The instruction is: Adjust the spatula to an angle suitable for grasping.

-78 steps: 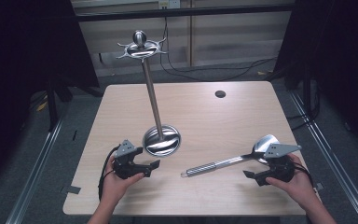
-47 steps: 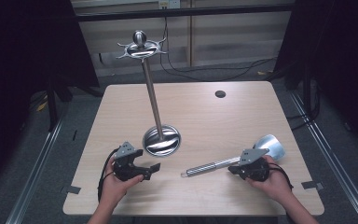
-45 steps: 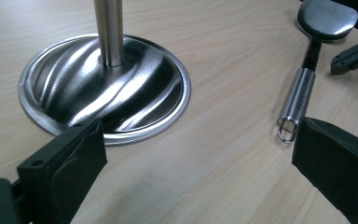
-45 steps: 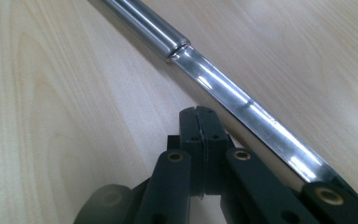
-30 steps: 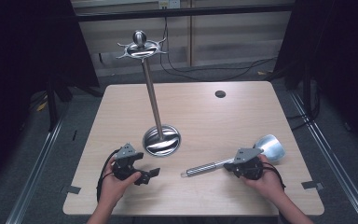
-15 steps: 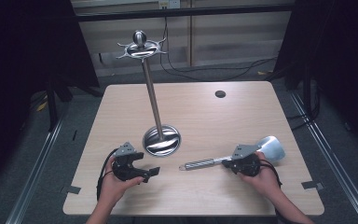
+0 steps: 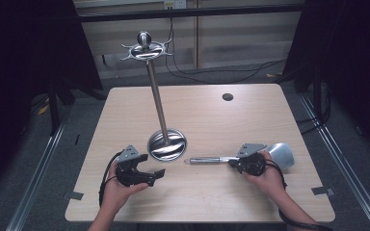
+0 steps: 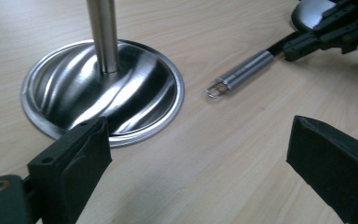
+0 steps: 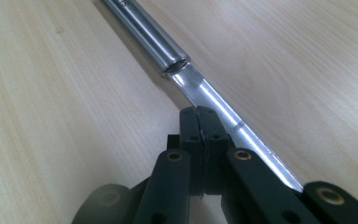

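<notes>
A steel ladle [image 7: 207, 160] lies on the wooden table [image 7: 197, 120], its bowl [image 7: 280, 156] to the right and its tube handle pointing left. My right gripper [image 7: 232, 162] is shut at the thin flat shaft [image 9: 214, 98]. Its jaws [image 9: 199, 112] meet each other and the shaft runs along their right side, touching them. A tall steel stand [image 7: 156, 96] with hooks at its top rises from a round base [image 7: 167, 144] [image 8: 102, 88]. My left gripper [image 7: 151, 166] [image 8: 200, 140] rests open and empty in front of the base, facing the ladle's handle [image 8: 242, 72].
A small dark hole [image 7: 227, 96] sits in the far part of the table. Tape patches [image 7: 74, 196] mark the front corners. Dark floor, rails and cables surround the table. A hand holds each gripper near the front edge.
My right gripper has slid left from beside the bowl onto the ladle's shaft. The ladle's handle end has swung away from the front edge. The left gripper has stayed put.
</notes>
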### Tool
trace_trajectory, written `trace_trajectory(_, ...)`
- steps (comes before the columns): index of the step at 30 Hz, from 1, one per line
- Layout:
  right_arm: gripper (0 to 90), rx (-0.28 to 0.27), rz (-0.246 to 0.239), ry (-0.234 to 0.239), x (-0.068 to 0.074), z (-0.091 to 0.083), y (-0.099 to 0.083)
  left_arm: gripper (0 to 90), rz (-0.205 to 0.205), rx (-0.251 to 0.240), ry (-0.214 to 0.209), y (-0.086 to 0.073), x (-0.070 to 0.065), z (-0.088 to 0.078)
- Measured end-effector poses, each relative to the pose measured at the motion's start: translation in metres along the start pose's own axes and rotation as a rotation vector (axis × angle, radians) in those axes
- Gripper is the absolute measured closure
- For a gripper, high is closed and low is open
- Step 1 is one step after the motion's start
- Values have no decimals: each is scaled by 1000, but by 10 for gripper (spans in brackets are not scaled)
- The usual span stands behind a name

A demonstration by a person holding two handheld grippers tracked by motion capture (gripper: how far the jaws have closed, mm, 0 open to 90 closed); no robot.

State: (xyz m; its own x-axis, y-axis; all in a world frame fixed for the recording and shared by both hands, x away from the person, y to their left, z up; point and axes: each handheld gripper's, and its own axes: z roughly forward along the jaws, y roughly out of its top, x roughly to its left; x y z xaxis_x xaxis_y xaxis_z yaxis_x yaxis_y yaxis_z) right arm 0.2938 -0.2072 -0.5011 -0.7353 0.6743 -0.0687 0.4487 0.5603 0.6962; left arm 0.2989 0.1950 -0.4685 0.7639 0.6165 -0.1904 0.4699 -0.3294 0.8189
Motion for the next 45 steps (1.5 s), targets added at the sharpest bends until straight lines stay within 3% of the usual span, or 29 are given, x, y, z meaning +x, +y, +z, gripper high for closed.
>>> trace_trajectory(10, 899, 13, 26, -1, -11, 9, 9, 89, 5, 24, 3, -1, -1, 0)
trace_trajectory(13, 900, 17, 15, 10, -13, 11, 12, 89, -4, 35, 1, -1, -1, 1)
trace_trajectory(20, 895, 32, 28, 5, -19, 14, 16, 115, -6, 12, -30, 0, -3, 0)
trace_trajectory(25, 861, 48, 29, 23, -18, 14, 19, 115, -6, 17, -26, 0, -2, -2)
trace_trajectory(28, 789, 78, -14, 51, -18, 9, 24, 115, -2, 25, -22, -1, -1, -2)
trace_trajectory(35, 645, 103, -37, 63, -25, -5, 34, 114, -3, 21, -23, 0, -2, -2)
trace_trajectory(39, 582, 153, -28, 69, -42, -12, 38, 110, 6, 22, -15, 0, -2, -3)
trace_trajectory(45, 524, 235, -31, 73, -55, -8, 35, 110, 3, 18, -21, 0, -2, -3)
